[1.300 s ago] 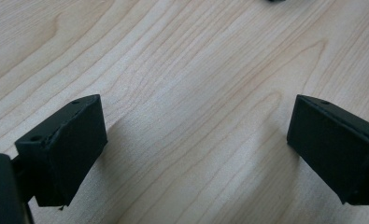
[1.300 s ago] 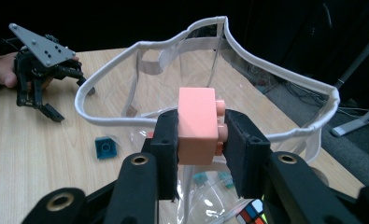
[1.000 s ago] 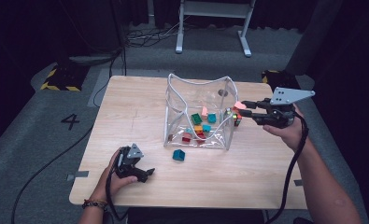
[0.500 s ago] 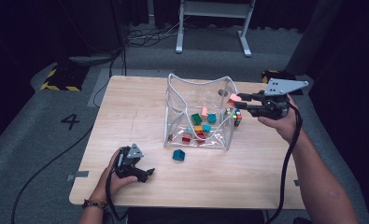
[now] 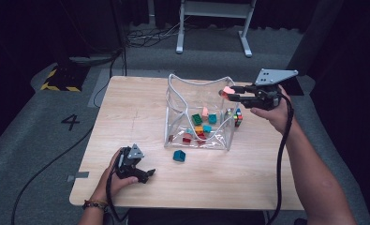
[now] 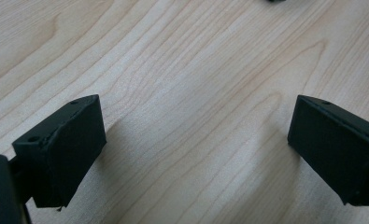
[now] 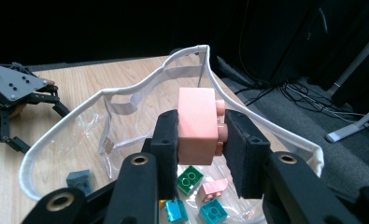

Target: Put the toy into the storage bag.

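Note:
My right gripper (image 5: 230,94) is shut on a pink brick (image 5: 228,90) and holds it in the air at the right rim of a clear bag (image 5: 199,83) with a white edge. In the right gripper view the pink brick (image 7: 198,123) sits clamped between both pads, above the bag's opening (image 7: 140,84). Several coloured bricks lie inside the bag. A teal brick (image 5: 179,155) lies on the table just in front of the bag. My left gripper (image 5: 147,174) rests on the table at the front left, open, with bare wood between its jaws (image 6: 196,154).
A small multicoloured cube (image 5: 238,118) stands against the bag's right side. The wooden table (image 5: 136,108) has free room on its left half and along the front. Dark floor, cables and a white stand lie beyond the far edge.
My right gripper has carried the pink brick up and away from me, a little to the left, to the bag's rim. The left gripper has stayed put.

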